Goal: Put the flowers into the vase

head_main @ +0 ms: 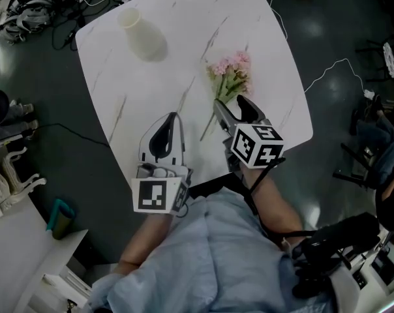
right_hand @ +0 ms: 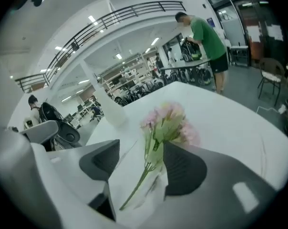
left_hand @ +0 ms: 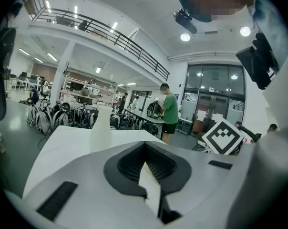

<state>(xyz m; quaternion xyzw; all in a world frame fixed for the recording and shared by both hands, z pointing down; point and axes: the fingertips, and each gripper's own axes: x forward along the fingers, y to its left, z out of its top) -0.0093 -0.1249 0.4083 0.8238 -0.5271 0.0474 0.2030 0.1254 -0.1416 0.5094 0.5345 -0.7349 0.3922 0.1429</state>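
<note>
A bunch of pink flowers (head_main: 229, 74) with green stems lies on the white marble table (head_main: 184, 18), right of centre. My right gripper (head_main: 228, 102) is open at the stem end. In the right gripper view the flowers (right_hand: 165, 125) lie between the two dark pads, stems toward the camera, and neither pad presses on them. The white vase (head_main: 141, 34) stands upright at the far left of the table; it is also visible as the vase (left_hand: 102, 128) and vase (right_hand: 110, 111). My left gripper (head_main: 173, 116) is shut and empty near the front edge, pointing toward the vase.
Cables and gear (head_main: 27, 8) lie on the dark floor beyond the table's far left corner. White furniture (head_main: 14, 175) stands at the left and a dark chair (head_main: 373, 155) at the right. A person in a green shirt (left_hand: 170, 111) stands far behind.
</note>
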